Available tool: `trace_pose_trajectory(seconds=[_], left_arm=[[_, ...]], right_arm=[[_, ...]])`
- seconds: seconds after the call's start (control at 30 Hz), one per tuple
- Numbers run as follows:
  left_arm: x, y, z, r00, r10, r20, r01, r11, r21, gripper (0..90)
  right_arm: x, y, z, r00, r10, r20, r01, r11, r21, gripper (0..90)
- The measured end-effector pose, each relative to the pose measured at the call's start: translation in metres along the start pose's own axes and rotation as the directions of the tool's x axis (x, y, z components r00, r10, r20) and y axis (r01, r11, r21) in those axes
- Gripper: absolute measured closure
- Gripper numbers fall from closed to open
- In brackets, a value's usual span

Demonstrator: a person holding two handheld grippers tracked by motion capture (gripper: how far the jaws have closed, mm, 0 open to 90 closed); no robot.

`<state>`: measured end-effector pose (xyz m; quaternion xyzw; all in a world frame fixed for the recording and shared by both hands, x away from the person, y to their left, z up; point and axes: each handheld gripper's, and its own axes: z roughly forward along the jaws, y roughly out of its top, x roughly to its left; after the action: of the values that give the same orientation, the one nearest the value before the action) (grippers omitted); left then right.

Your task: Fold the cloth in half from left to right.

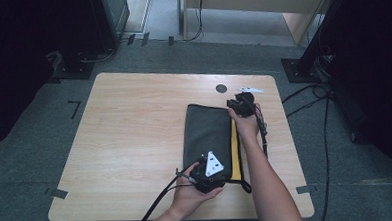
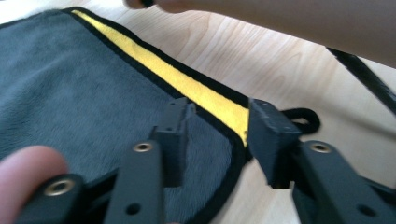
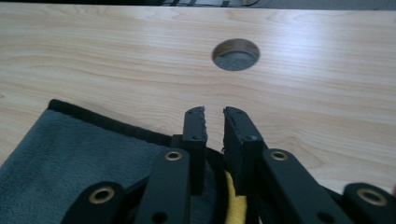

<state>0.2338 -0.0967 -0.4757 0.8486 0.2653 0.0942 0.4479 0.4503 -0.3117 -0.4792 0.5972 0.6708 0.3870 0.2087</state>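
Observation:
A folded grey towel (image 1: 207, 135) with black trim and a yellow stripe (image 1: 234, 149) lies flat on the right half of the wooden table (image 1: 135, 133). My left gripper (image 1: 222, 175) is at the towel's near end. In the left gripper view, my left gripper (image 2: 219, 116) stands open astride the near corner, with the yellow stripe (image 2: 187, 84) running between its jaws and neither pad pressing. My right gripper (image 1: 234, 104) is at the far right corner. Seen in the right gripper view, my right gripper (image 3: 214, 116) has a narrow empty gap, just past the towel (image 3: 70, 163) edge.
A round cable hole (image 1: 221, 88) sits in the table just beyond the right gripper. A black hang loop (image 2: 303, 116) sticks out of the towel's near corner. The right forearm (image 1: 267, 187) lies along the towel's right side. Cables and black stands (image 1: 302, 66) surround the table on the floor.

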Motion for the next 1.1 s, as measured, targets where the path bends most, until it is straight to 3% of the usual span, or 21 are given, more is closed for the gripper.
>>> trace_pose_trajectory(seconds=[0.13,0.27,0.37,0.43,0.5,0.53,0.63,0.7,0.77,0.9,1.1], left_arm=[[0.022,-0.017,-0.03,0.9987,-0.03,-0.042,0.029,0.9992,-0.027,54.1],[0.048,-0.04,-0.046,0.9881,-0.086,-0.128,0.088,0.996,0.013,54.3],[0.057,-0.054,-0.047,0.984,-0.095,-0.151,0.104,0.993,0.055,54.4],[0.055,-0.059,-0.042,0.9863,-0.063,-0.152,0.079,0.992,0.099,54.4],[0.052,-0.061,-0.037,0.9849,-0.019,-0.172,0.044,0.9887,0.144,55.8],[0.051,-0.062,-0.035,0.9848,-0.012,-0.173,0.037,0.989,0.143,57.5],[0.048,-0.062,-0.035,0.9821,0.052,-0.181,-0.021,0.9856,0.168,72.0],[0.048,-0.063,-0.037,0.9759,0.092,-0.198,-0.057,0.9824,0.178,82.4],[0.051,-0.065,-0.04,0.9752,0.092,-0.201,-0.056,0.9821,0.18,86.9],[0.064,-0.071,-0.051,0.9671,0.093,-0.237,-0.048,0.9807,0.19,87.8],[0.099,-0.086,-0.08,0.9491,0.046,-0.312,0.019,0.9793,0.201,87.7]], right_arm=[[-0.007,-0.004,-0.006,1.0,-0.007,0.002,0.007,1.0,0.014,73.6],[-0.004,-0.015,0.0,0.999,-0.043,-0.005,0.044,0.996,0.077,66.4],[0.0,-0.024,0.008,0.998,-0.058,0.025,0.055,0.992,0.114,60.9],[0.001,-0.03,0.013,0.9963,-0.069,0.051,0.062,0.991,0.119,62.1],[0.004,-0.032,0.014,0.9951,-0.07,0.07,0.063,0.993,0.098,64.8],[0.005,-0.032,0.014,0.9943,-0.076,0.075,0.069,0.993,0.097,68.2],[0.012,-0.034,0.017,0.9902,-0.114,0.08,0.107,0.991,0.086,77.9],[0.018,-0.035,0.02,0.986,-0.133,0.101,0.125,0.989,0.08,82.2],[0.025,-0.034,0.023,0.9807,-0.149,0.126,0.14,0.987,0.079,83.6],[0.041,-0.029,0.034,0.9799,-0.143,0.139,0.133,0.988,0.076,84.0],[0.074,-0.021,0.052,0.9796,-0.157,0.126,0.148,0.986,0.08,84.0]])
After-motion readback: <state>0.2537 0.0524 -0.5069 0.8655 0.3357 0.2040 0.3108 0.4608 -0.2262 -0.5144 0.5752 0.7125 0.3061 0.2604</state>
